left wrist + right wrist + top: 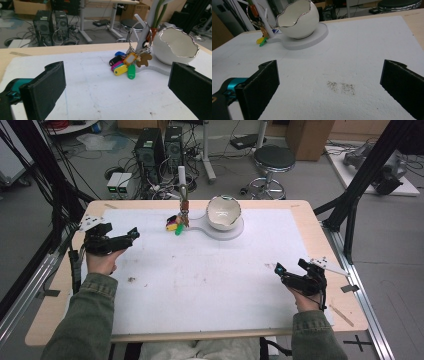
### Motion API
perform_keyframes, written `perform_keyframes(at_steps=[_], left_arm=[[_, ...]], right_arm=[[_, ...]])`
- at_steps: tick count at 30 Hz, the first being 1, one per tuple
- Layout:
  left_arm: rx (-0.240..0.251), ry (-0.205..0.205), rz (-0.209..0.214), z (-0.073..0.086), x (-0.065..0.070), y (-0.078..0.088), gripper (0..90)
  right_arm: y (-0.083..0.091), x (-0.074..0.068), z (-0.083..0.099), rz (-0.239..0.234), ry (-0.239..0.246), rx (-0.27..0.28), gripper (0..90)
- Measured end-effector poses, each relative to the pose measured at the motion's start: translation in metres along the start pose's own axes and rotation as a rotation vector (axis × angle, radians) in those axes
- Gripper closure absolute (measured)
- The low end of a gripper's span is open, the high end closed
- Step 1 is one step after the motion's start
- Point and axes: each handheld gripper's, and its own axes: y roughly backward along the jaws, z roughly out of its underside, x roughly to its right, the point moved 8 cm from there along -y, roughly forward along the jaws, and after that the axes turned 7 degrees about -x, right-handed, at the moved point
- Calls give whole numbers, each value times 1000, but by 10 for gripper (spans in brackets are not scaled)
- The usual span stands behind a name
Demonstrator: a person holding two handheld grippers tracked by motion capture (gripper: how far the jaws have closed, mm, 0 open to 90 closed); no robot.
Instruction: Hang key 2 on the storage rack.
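Left gripper [134, 234]: jaws wide, empty | Right gripper [279, 270]: jaws wide, empty, low over counter [200, 285] | Key bunch [127, 63]: hangs on white stand [143, 32] beside egg-shaped bowl [175, 45], well ahead of left jaws | Risk: a pull could likely tip the stand, since the ring loops its hook.

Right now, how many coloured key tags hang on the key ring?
6 visible: blue, black, pink, yellow, green, orange-framed, bunched below the key ring; others may be hidden.
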Motion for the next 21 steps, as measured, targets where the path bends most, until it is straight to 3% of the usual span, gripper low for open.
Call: perform_keyframes(at_steps=[6,14,21], left_arm=[[15,18,-38,6,-11,11,18],[9,13,-50,29,-13,20,18],[39,22,-50,40,-15,30,18]], right_arm=[[0,0,1,8,11,0,14],[-1,0,1,5,22,15,14],[0,3,1,6,12,20,14]])
